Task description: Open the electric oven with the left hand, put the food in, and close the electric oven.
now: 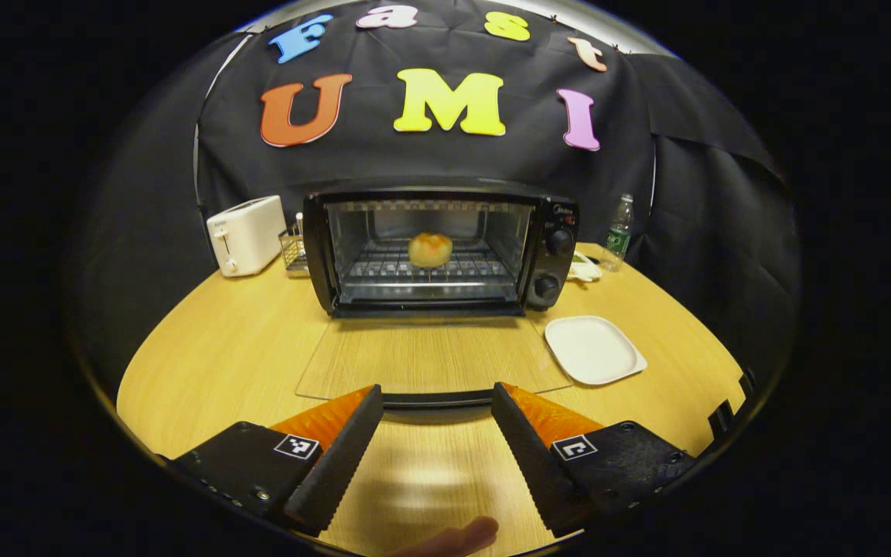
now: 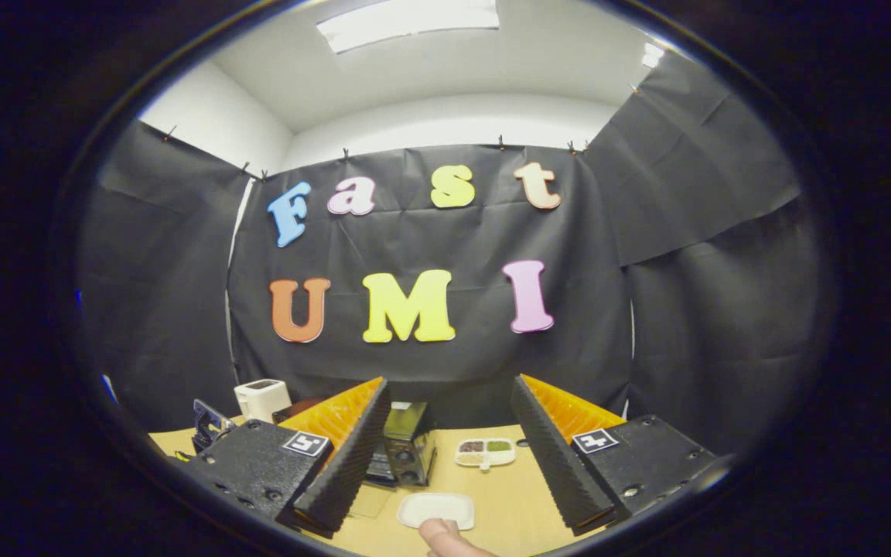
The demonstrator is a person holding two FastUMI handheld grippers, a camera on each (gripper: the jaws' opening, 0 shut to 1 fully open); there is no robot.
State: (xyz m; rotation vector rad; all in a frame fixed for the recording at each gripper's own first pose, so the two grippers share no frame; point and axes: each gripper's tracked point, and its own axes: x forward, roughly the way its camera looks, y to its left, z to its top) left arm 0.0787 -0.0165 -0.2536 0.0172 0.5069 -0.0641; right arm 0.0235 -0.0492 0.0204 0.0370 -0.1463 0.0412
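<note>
Oven (image 1: 445, 247) door (image 1: 430, 363) down flat on the desk (image 1: 221, 348), glass reaching toward the near edge, handle (image 1: 436, 399) just ahead of the left gripper (image 1: 436, 410). One bun (image 1: 430, 249) on the rack inside, mid-cavity. One white plate (image 1: 592, 350) bare beside the door toward the right edge; one toaster (image 1: 246, 234) at the far left corner, one bottle (image 1: 619, 232) far right. Left gripper low, level, spread wide, gripping nothing. Right gripper (image 2: 449, 422) raised high, tilted up, wide apart too, empty. Fingertip (image 2: 439, 532) at bottom.
</note>
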